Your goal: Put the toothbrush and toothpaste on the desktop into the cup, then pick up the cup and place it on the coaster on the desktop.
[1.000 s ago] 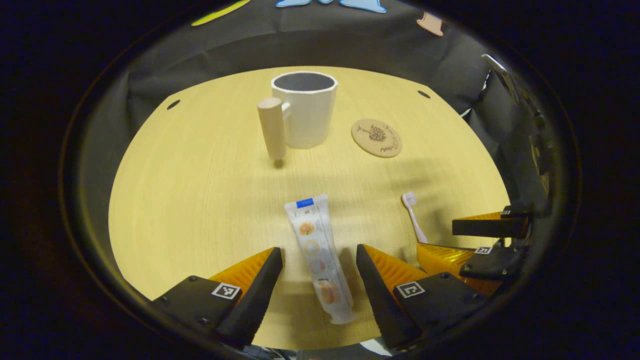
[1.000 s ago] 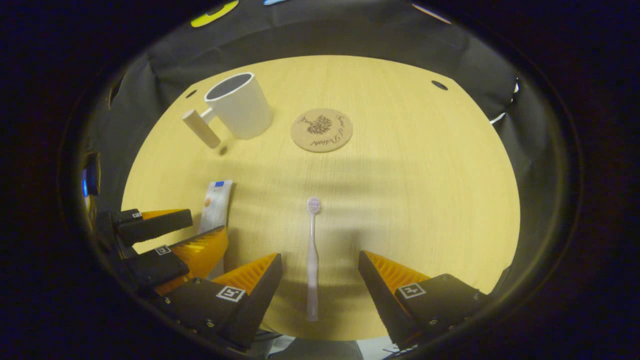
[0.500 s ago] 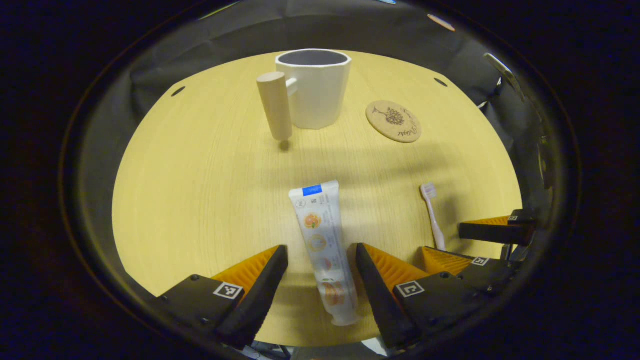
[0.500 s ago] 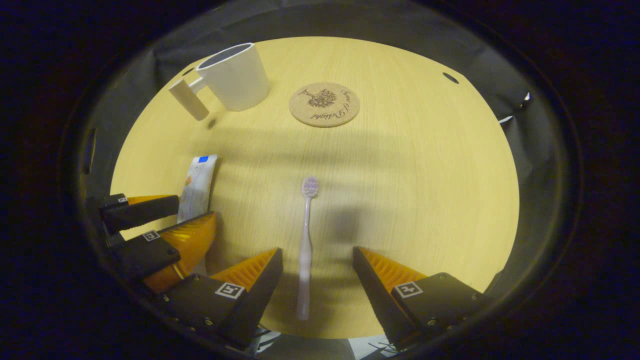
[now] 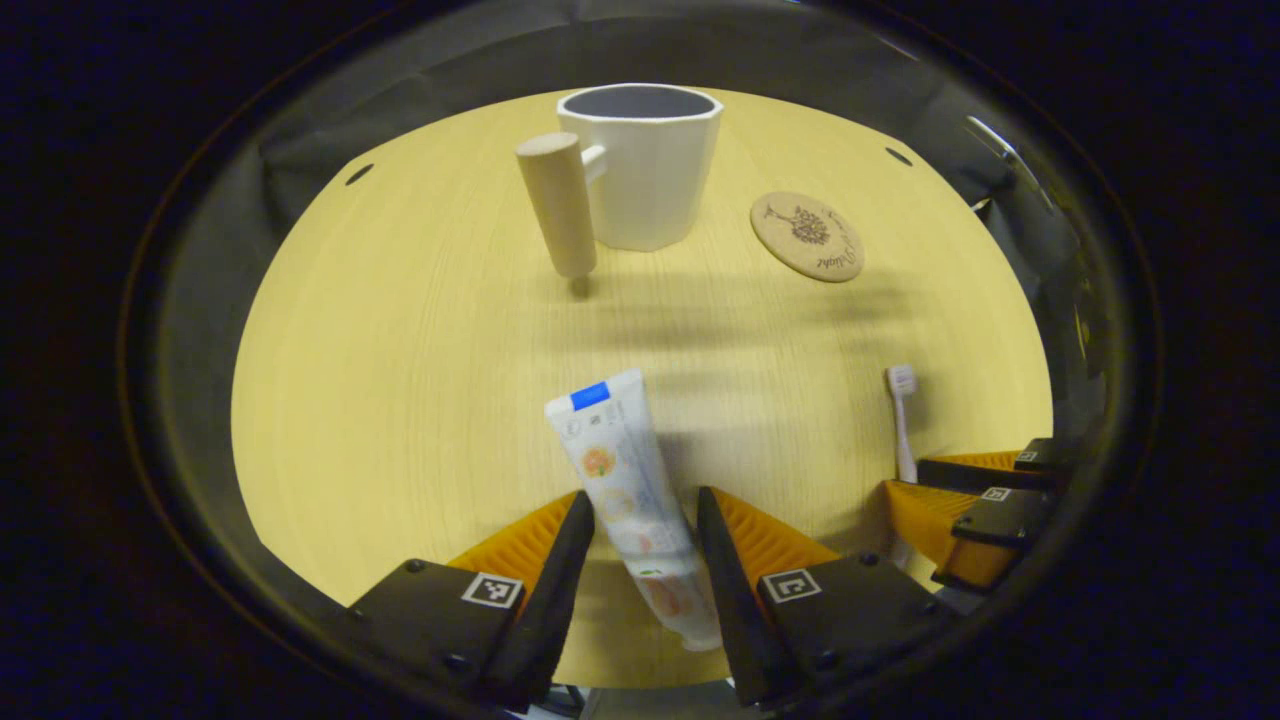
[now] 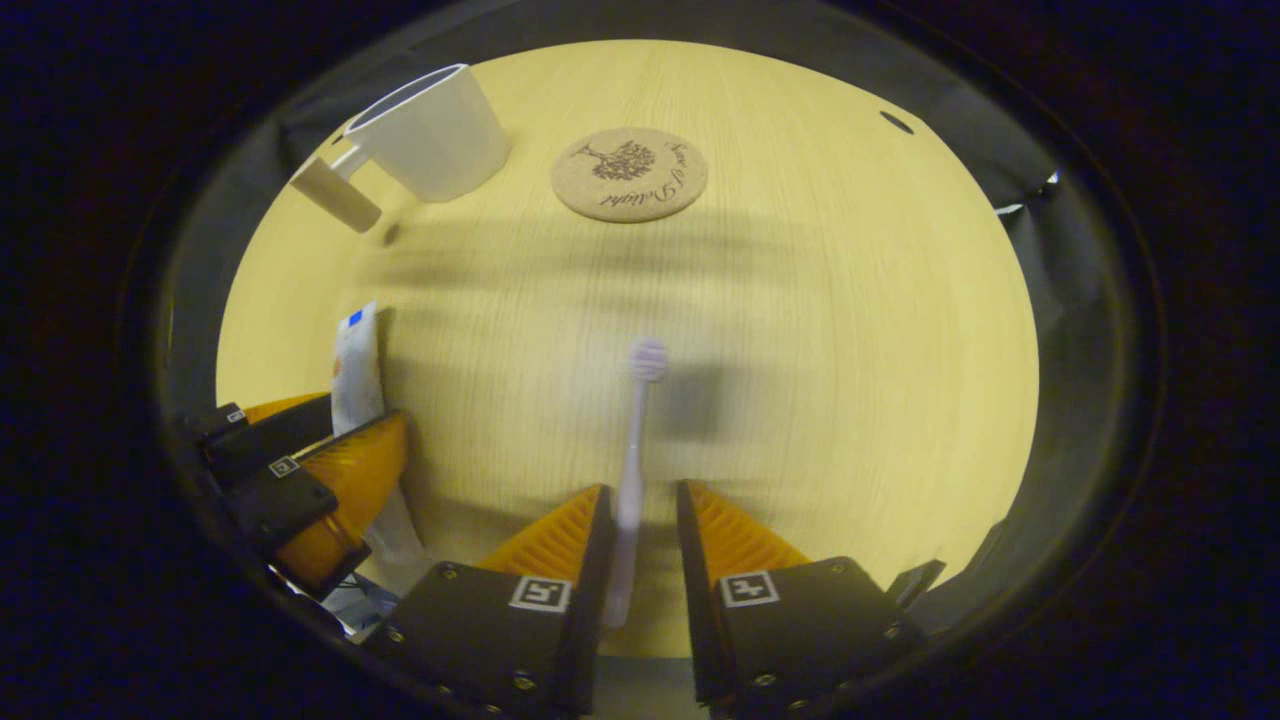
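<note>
Both grips have just closed: my left gripper [image 5: 640,520] now pinches the toothpaste [image 5: 620,470], my right gripper [image 6: 640,520] the toothbrush [image 6: 632,450], each near the desktop's [image 5: 400,330] front edge. I judge lifting toward the cup [image 5: 645,160], beside the coaster [image 5: 807,235], comes next.

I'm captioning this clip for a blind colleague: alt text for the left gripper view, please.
The left gripper closes on a toothpaste tube lying on a wooden desktop. Beyond stand a white cup and a cork coaster.

Matt wood-grain desktop [image 5: 400,330], cork coaster [image 5: 807,236]
</note>
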Tool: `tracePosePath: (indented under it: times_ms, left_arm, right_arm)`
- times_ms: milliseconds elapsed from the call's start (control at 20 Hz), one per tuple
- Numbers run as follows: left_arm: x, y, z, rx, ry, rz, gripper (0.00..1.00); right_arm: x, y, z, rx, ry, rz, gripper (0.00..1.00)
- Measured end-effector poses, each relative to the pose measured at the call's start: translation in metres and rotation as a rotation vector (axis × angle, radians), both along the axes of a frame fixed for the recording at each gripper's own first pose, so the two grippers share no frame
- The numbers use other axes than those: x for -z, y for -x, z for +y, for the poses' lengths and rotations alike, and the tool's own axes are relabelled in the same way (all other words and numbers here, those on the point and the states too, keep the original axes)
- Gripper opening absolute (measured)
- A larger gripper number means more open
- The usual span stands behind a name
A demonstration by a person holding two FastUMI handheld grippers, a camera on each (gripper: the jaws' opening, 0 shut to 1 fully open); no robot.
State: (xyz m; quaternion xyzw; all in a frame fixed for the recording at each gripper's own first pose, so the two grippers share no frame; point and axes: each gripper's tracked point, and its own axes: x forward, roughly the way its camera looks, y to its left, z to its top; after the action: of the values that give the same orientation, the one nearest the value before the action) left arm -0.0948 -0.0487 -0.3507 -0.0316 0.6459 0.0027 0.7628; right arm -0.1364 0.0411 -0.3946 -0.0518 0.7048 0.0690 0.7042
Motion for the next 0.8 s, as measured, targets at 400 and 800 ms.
tracePosePath:
  times_ms: [400,800]
  left_arm:
    - [-0.001,0.0006,0.001,0.007,0.005,0.041,0.36]
    - [-0.0064,0.0051,0.0012,-0.021,0.067,0.038,0.21]
  right_arm:
    - [-0.001,0.0019,-0.0001,0.022,-0.016,0.043,0.12]
    - [-0.0042,0.0034,-0.0037,0.08,-0.061,0.053,0.02]
